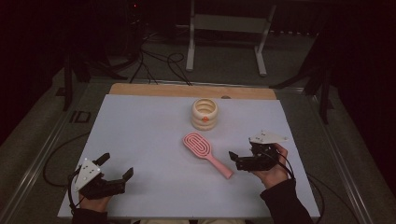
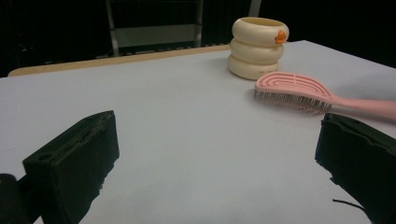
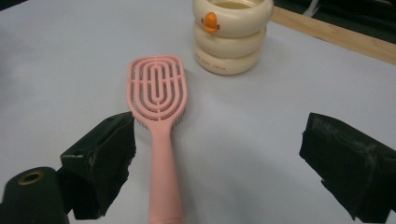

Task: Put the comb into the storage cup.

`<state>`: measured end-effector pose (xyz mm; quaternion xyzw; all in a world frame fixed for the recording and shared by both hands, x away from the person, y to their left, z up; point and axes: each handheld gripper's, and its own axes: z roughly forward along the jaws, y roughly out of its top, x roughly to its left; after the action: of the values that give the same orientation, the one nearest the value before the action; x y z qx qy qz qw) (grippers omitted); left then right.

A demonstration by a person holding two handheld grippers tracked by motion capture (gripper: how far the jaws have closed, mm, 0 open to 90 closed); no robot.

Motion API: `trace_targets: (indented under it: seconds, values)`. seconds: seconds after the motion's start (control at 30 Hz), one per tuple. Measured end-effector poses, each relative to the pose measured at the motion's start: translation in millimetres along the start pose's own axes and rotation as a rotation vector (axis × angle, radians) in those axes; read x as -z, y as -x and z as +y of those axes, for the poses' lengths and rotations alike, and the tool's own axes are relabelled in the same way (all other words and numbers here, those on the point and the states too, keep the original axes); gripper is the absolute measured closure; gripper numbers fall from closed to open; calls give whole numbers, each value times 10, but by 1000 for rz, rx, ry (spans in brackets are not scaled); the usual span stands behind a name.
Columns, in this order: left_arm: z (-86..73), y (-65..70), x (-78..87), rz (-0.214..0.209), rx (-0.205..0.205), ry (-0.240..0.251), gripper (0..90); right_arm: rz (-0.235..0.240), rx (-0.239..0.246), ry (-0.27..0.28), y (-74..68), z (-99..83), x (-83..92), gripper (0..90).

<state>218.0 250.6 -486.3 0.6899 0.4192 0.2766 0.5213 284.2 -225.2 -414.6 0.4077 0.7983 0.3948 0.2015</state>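
We're holding the right hand-held gripper with its jaws spread wide, gripping nothing, and it's hovering right at the handle end of the brush. In the right gripper view the brush is lying flat on the worktop between the jaws, closer to the left one. Our left hand-held gripper is sitting wide open too, well apart from the brush. Just past the brush head, a cream ringed holder is standing upright.
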Motion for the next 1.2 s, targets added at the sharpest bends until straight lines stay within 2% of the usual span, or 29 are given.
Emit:
trace_targets:
  seconds: [0.4, 0.53, 0.63, 0.7, 0.87, 0.9, 1.0, 1.2]
  values:
    - [-3, 13, -11, -1, -4, -7, 4, 30, 71, -81, -80, 178, -190, 95]
    - [-5, 11, -11, 0, -5, -8, 4, 36, 118, -108, -128, 239, -271, 95]
    - [-5, 12, -10, 0, -5, -8, 4, 44, 129, -121, -156, 284, -315, 94]
    - [-5, 13, -10, -1, -4, -7, 4, 45, 144, -149, -182, 334, -389, 94]
    - [-5, 13, -10, -1, -5, -8, 4, 52, 149, -189, -204, 363, -475, 95]
    - [-5, 11, -7, -1, -5, -8, 4, 67, 146, -222, -210, 385, -554, 95]
    - [-6, 9, -6, -1, -6, -9, 4, 76, 152, -253, -225, 404, -635, 95]
    - [-6, 10, -4, 0, -5, -8, 4, 96, 145, -292, -237, 420, -764, 96]
